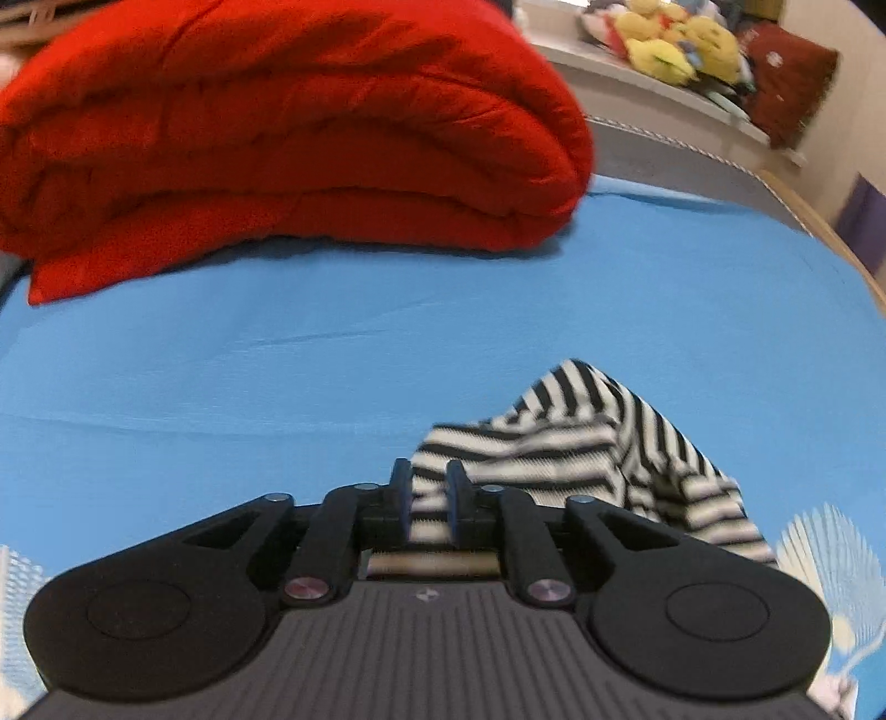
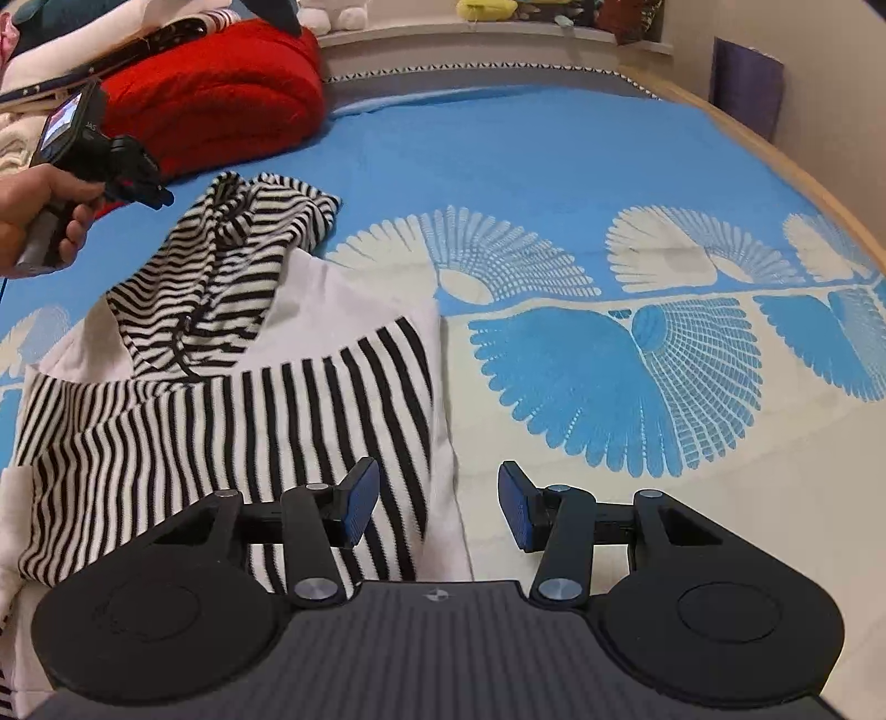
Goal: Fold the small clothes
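A white top with black stripes (image 2: pixel 221 443) lies spread on the blue patterned bedspread (image 2: pixel 554 166). Its finely striped part (image 2: pixel 232 266) is bunched up and folded over the body. In the left wrist view that bunched cloth (image 1: pixel 581 443) rises just past my left gripper (image 1: pixel 427 487). The jaws stand narrowly apart with striped fabric showing in the gap, and I see no pinch. From the right wrist view the left gripper (image 2: pixel 160 195) sits beside the bunch, held by a hand (image 2: pixel 33 216). My right gripper (image 2: pixel 437 507) hovers open over the top's right edge, holding nothing.
A folded red quilt (image 1: pixel 277 138) lies at the far side of the bed, also seen in the right wrist view as the red quilt (image 2: pixel 221 94). Plush toys (image 1: pixel 675 44) sit on a ledge behind. The wooden bed edge (image 2: pixel 803 183) runs along the right.
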Demonstrator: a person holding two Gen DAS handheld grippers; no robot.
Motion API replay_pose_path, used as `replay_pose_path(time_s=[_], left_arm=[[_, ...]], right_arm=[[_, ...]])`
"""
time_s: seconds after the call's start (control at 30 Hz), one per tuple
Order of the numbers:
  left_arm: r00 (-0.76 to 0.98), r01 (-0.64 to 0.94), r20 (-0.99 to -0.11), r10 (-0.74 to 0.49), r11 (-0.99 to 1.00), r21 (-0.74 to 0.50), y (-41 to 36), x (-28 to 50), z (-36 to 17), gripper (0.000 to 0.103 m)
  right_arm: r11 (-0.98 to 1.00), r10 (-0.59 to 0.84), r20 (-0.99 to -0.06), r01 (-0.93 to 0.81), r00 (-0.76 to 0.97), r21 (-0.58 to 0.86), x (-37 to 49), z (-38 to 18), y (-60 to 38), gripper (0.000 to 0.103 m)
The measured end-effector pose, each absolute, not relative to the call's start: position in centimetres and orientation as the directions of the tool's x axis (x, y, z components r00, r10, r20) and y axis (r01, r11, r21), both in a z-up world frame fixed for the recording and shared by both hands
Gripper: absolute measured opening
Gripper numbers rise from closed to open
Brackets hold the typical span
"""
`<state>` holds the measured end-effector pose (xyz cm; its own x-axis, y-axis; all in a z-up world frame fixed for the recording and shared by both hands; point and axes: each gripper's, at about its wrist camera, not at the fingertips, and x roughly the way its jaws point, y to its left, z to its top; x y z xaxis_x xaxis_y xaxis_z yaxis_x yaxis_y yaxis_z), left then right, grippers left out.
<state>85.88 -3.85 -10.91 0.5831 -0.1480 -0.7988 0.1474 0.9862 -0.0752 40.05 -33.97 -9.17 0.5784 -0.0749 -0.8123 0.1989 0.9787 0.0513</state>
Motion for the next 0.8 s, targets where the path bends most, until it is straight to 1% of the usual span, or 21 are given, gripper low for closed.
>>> replay_pose_path(time_s=[0.03,0.13,0.17,0.2,0.23,0.27,0.3,0.33,0.37,0.4,0.5,0.6,0.7,0.8], left_arm=[[0.584,0.131,-0.798,-0.147,0.988,-0.086,-3.8,86.5,-11.4,0.033],[0.576,0.108,-0.802,-0.154,0.988,-0.113,-4.1,88.5,-12.9,0.053],[0.569,0.112,-0.806,-0.164,0.986,-0.122,-4.4,89.0,-13.4,0.056],[0.561,0.117,-0.811,-0.167,0.986,-0.122,-4.7,89.5,-14.0,0.063],[0.548,0.124,-0.820,-0.163,0.986,-0.114,-5.1,90.0,-14.6,0.066],[0.541,0.136,-0.826,-0.159,0.986,-0.100,-5.4,90.3,-15.0,0.066],[0.540,0.151,-0.828,-0.150,0.985,-0.080,-5.7,90.5,-15.3,0.065],[0.541,0.168,-0.828,-0.147,0.984,-0.065,-5.9,90.6,-15.5,0.052],[0.535,0.191,-0.828,-0.167,0.979,-0.074,-6.0,90.7,-15.5,0.034],[0.519,0.219,-0.832,-0.196,0.971,-0.092,-6.1,90.7,-15.4,0.002],[0.550,0.305,-0.806,-0.218,0.951,-0.050,-6.9,89.0,-13.4,0.002],[0.587,0.392,-0.756,-0.291,0.919,-0.049,-6.8,85.2,-9.6,0.002],[0.605,0.505,-0.692,-0.395,0.862,-0.050,-6.3,78.2,-5.2,0.002],[0.584,0.630,-0.632,-0.509,0.775,-0.042,-4.9,67.6,-1.7,0.002]], right_arm=[[0.979,-0.078,-0.815,0.198,0.574,0.046,40.1,-9.3,-34.1,0.050],[0.981,-0.091,-0.821,0.195,0.563,0.024,40.3,-9.8,-34.1,0.050],[0.981,-0.095,-0.824,0.192,0.559,0.017,40.4,-10.1,-34.0,0.050],[0.982,-0.097,-0.827,0.187,0.554,0.010,40.4,-10.2,-33.9,0.050],[0.983,-0.099,-0.829,0.183,0.550,0.004,40.5,-10.4,-33.8,0.050],[0.984,-0.101,-0.831,0.181,0.547,0.000,40.5,-10.6,-33.7,0.050],[0.984,-0.103,-0.832,0.180,0.544,-0.005,40.6,-10.7,-33.6,0.050],[0.984,-0.103,-0.833,0.178,0.543,-0.006,40.6,-10.7,-33.6,0.050],[0.984,-0.102,-0.833,0.176,0.544,-0.006,40.6,-10.7,-33.5,0.050],[0.984,-0.102,-0.833,0.175,0.544,-0.006,40.7,-10.8,-33.4,0.050],[0.984,-0.101,-0.833,0.178,0.543,-0.003,40.8,-10.6,-33.3,0.050],[0.981,-0.096,-0.825,0.193,0.558,0.017,40.7,-9.9,-33.4,0.050],[0.978,-0.096,-0.807,0.207,0.582,0.034,40.4,-8.8,-33.5,0.050],[0.971,-0.089,-0.786,0.230,0.611,0.069,40.0,-7.6,-33.9,0.050]])
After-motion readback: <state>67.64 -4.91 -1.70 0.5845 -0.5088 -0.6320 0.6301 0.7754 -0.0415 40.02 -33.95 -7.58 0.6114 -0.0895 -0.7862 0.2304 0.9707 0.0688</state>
